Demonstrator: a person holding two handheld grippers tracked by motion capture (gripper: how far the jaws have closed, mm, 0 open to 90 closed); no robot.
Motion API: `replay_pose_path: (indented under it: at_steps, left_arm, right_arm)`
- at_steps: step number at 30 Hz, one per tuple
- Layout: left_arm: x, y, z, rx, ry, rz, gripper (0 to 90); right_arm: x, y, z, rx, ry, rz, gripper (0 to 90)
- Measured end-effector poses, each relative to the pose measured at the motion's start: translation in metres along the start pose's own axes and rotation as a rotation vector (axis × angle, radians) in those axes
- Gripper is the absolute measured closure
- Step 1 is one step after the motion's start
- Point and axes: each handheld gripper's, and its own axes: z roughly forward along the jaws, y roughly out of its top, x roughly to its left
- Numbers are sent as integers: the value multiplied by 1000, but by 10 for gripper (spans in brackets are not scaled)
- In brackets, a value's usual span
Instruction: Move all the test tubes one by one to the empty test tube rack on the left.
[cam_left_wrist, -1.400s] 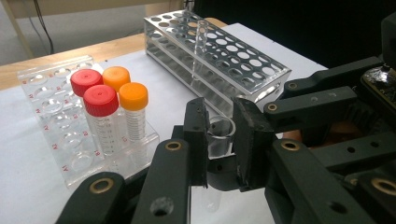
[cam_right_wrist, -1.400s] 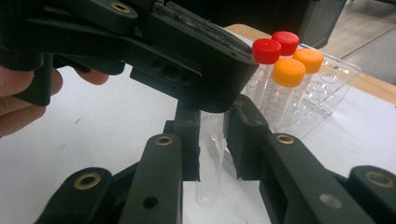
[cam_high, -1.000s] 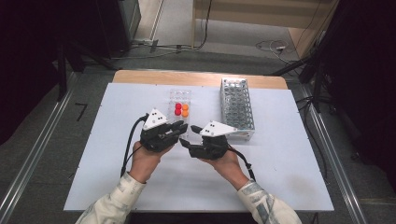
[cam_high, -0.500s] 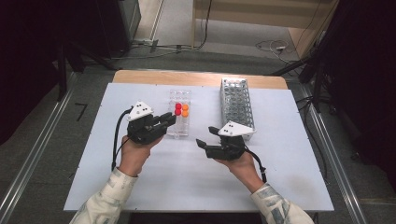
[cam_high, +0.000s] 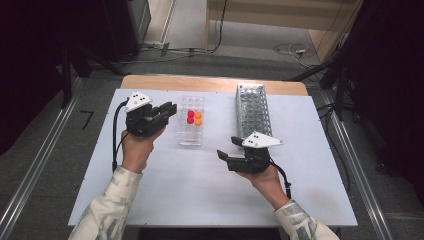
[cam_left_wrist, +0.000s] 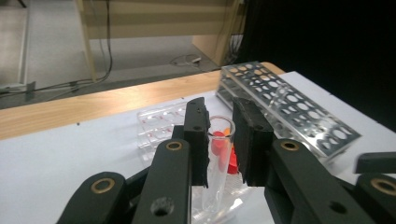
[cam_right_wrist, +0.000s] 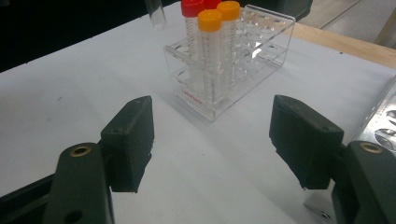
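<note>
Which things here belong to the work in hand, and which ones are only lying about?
In the job: left claw, shut on a clear open tube; right claw, jaws just opening, empty; clear rack with red and orange capped tubes.
Lying about: untouched metal rack; cables on the floor.

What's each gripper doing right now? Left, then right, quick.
Left gripper: shut on an open clear tube, held upright.
Right gripper: open, nothing between the jaws; they have just been opening.
</note>
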Motion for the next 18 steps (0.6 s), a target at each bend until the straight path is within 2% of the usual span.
replay_pose_path:
  at_steps: [10, 13, 15, 18]
  left_arm:
    - [8, 0, 24, -2, 34, -19, 769]
    - [8, 0, 30, 7, 59, 7, 768]
    - [9, -1, 32, 9, 56, -7, 768]
    - [8, -2, 35, 4, 60, 9, 767]
  right_arm:
    - [-3, -2, 1, 4, -2, 15, 295]
    - [-6, -2, 0, -5, -4, 23, 297]
    - [-7, -2, 1, 0, -12, 26, 297]
    - [-5, -3, 2, 4, -13, 18, 297]
